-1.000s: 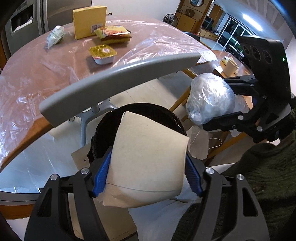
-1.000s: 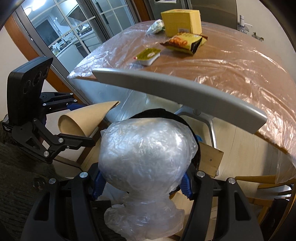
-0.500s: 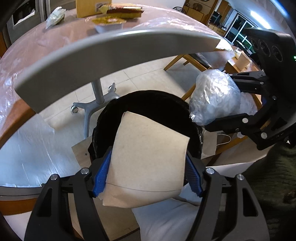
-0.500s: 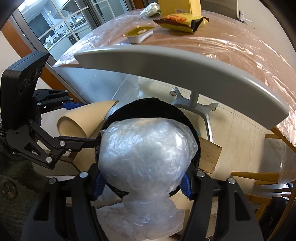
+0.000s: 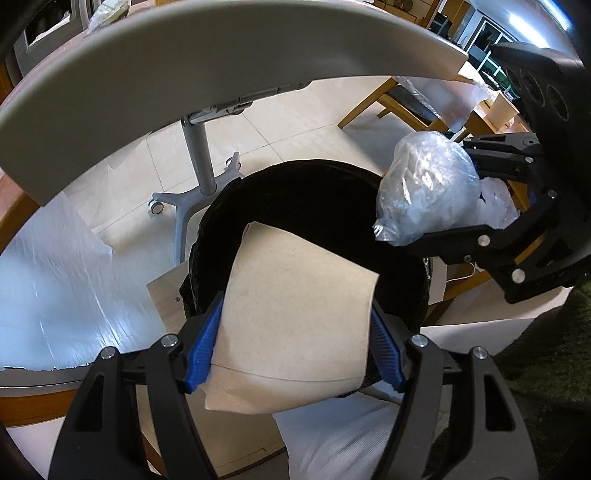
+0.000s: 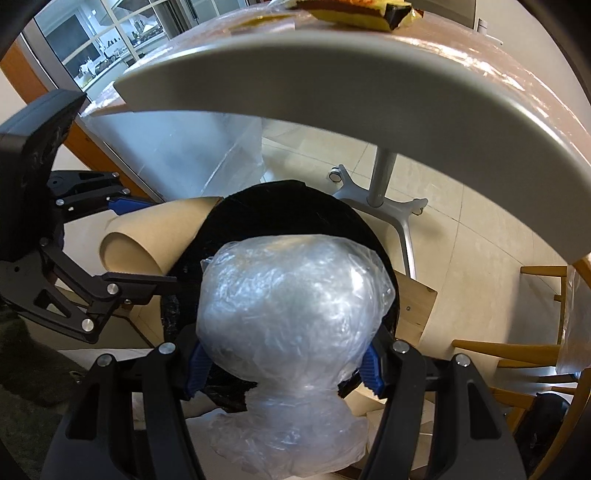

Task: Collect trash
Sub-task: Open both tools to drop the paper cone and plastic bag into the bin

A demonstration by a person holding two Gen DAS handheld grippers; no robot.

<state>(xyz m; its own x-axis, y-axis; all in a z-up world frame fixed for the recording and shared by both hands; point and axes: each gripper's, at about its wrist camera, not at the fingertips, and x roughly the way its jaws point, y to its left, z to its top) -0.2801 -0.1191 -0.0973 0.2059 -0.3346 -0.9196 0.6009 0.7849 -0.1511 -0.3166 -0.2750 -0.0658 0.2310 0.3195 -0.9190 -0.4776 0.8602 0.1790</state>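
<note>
A round bin lined with a black bag point(image 5: 314, 199) point(image 6: 280, 210) stands on the floor below both grippers. My left gripper point(image 5: 295, 347) is shut on a rolled sheet of brown paper point(image 5: 295, 314), held over the bin's near rim; the same roll point(image 6: 155, 236) shows at the left of the right wrist view. My right gripper point(image 6: 282, 363) is shut on a ball of crumpled clear plastic point(image 6: 291, 306), also over the bin's opening. That plastic ball point(image 5: 424, 195) hangs at the bin's right rim in the left wrist view.
A grey curved bar point(image 5: 184, 66) point(image 6: 332, 74) arcs close above the bin. Behind it lies a table covered in plastic film point(image 6: 517, 59) with a snack packet point(image 6: 351, 7). A wheeled grey stand point(image 5: 195, 177), wooden chairs point(image 6: 517, 354) and a wooden board point(image 5: 166, 295) surround the bin.
Both grippers have sunk toward the bin, still holding the paper roll and the plastic ball. The grey bar and table have slid up out of view; the bin looms larger.
</note>
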